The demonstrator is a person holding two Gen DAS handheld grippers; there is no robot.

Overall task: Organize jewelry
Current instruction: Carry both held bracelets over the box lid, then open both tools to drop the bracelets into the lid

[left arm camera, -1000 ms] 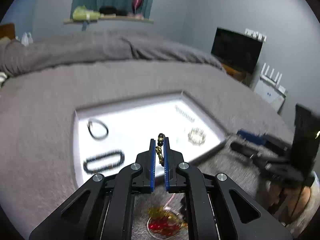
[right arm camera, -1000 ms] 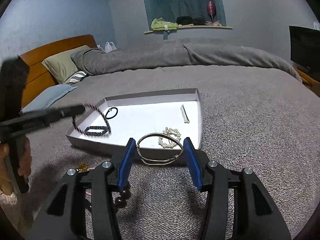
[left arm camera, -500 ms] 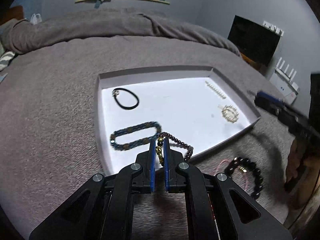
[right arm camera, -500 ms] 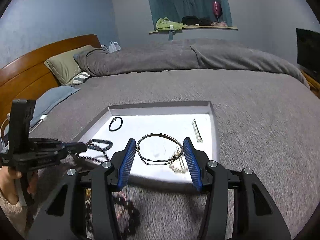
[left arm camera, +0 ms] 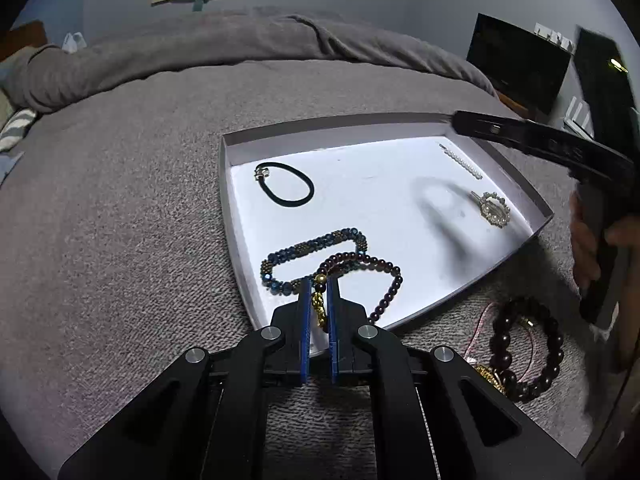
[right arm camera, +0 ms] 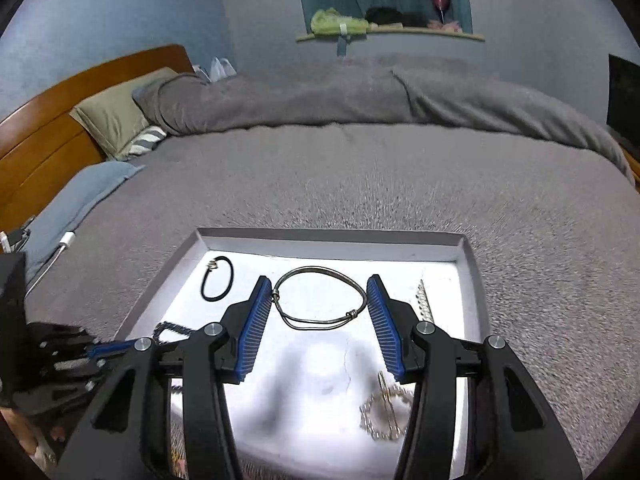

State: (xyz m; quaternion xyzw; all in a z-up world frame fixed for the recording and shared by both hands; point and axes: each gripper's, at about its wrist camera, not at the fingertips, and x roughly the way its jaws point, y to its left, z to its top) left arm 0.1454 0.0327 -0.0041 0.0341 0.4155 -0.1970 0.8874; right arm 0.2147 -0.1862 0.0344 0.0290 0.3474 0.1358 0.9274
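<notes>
In the left wrist view my left gripper (left arm camera: 319, 280) is shut on the gold beads of a dark red bead bracelet (left arm camera: 390, 280). Its loop lies in the near left corner of the white tray (left arm camera: 224, 200), beside a blue bead bracelet (left arm camera: 312, 250). My right gripper (right arm camera: 319, 280) hovers over the middle of the tray (right arm camera: 332, 236), shut on a silver wire bangle (right arm camera: 316, 323) that spans both blue pads. The right gripper's finger (left arm camera: 520, 136) reaches over the tray's far right corner. The left gripper (right arm camera: 114, 346) shows at the left of the right wrist view.
The tray also holds a black hair tie (left arm camera: 286, 184), a pearl bar clip (left arm camera: 460, 160) and a round pearl clip (left arm camera: 494, 210). A bracelet of large dark beads (left arm camera: 528, 356) lies on the grey bed cover near the tray's front. Pillows (right arm camera: 116, 120) and a headboard stand far left.
The right gripper has carried the bangle forward from the front rim to over the tray's middle. The left gripper has come down and laid the red bracelet's loop into the tray.
</notes>
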